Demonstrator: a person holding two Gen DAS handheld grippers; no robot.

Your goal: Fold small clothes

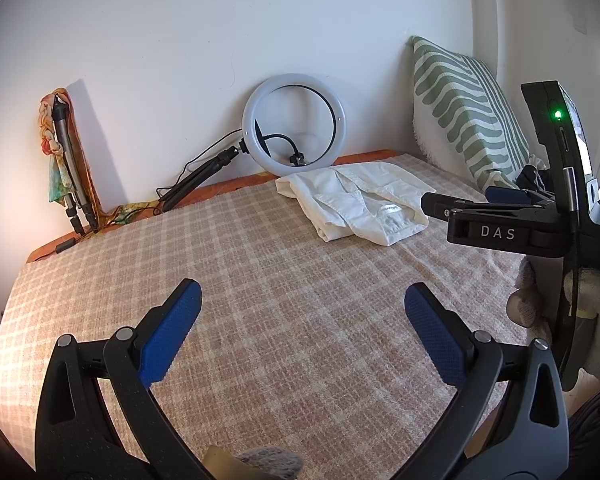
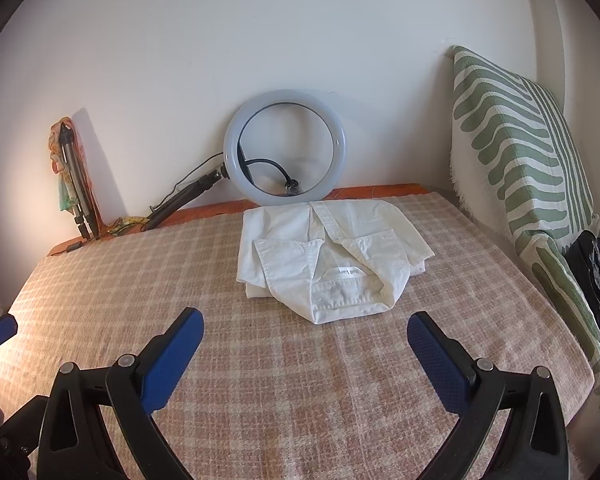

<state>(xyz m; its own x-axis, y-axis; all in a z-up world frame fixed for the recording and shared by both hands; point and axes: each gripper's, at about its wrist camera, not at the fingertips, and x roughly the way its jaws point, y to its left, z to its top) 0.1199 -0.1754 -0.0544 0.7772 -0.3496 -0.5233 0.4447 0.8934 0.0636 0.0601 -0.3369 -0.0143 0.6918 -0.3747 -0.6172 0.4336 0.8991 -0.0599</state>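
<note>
Far left, against the white wall: a folded metal tripod (image 2: 78, 196) with grey tubular legs stands upright, a patterned orange-green scarf (image 1: 54, 144) draped over its top. Beside it, a black jointed stand arm (image 1: 198, 178) with a thin cable lies along the orange edge of the bed.

Left gripper (image 1: 303, 306): black plastic frame, blue pads (image 1: 172, 332) with a fine dimpled texture. Fingers spread wide, nothing between them, hovering above the checked beige-and-pink woven blanket (image 1: 260, 280). The weave looks coarse and slightly fuzzy.

Centre back: a round white ring light (image 2: 284, 146), smooth matte plastic, leans on the wall, a black cable looping through its opening.

Just in front of the ring light, the cream-white cotton shirt (image 2: 328, 258) lies on the blanket, folded into a rough rectangle with collar and label facing up; button placket visible, fabric lightly creased. It sits well apart from both grippers.

Right gripper (image 2: 305, 342): same build, blue textured pads (image 2: 440, 364) parted wide and empty, aimed at the shirt. In the left wrist view its black body carries a green indicator light.

Far right: a large cushion (image 2: 520, 152) in textured cream fabric with green wavy stripes and a fringed edge leans on the wall. A dark crumpled garment (image 2: 592, 276) lies at its base.
</note>
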